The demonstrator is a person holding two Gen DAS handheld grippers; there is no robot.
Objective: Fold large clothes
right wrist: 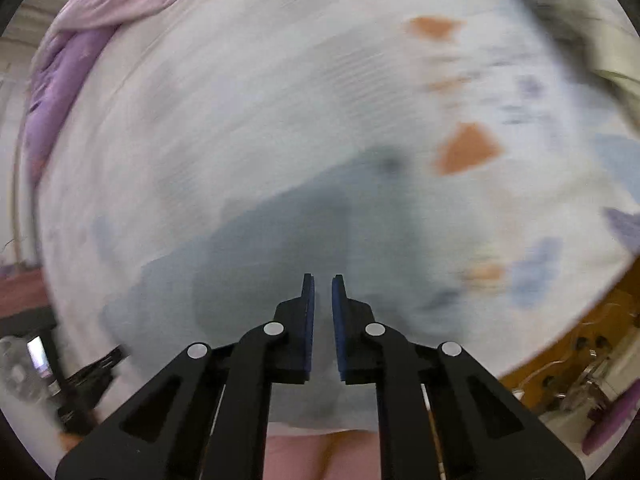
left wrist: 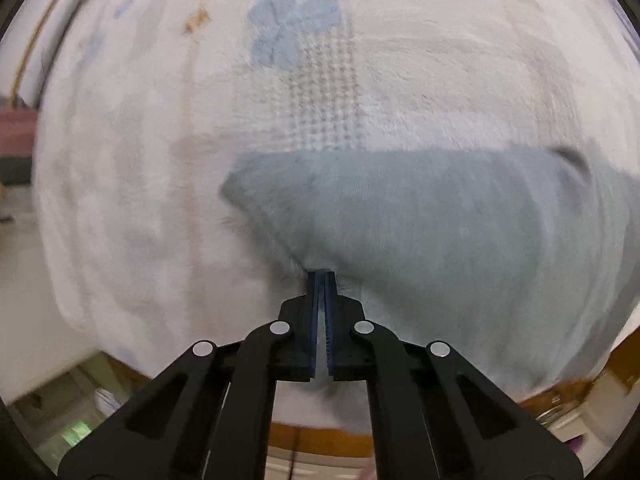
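In the left wrist view the left gripper [left wrist: 321, 274] points steeply down with its jaws pressed together on the near edge of a pale blue-grey garment [left wrist: 440, 216], which lies flat on a white fleece blanket [left wrist: 140, 160] with a blue flower print — its left corner is already drawn into a point, so a fold looks begun. In the blurred right wrist view the right gripper [right wrist: 323, 278] hangs over the same garment [right wrist: 260, 248] on that blanket [right wrist: 240, 100], jaws nearly closed with a slim gap and no cloth visibly between them — most folding seems still ahead.
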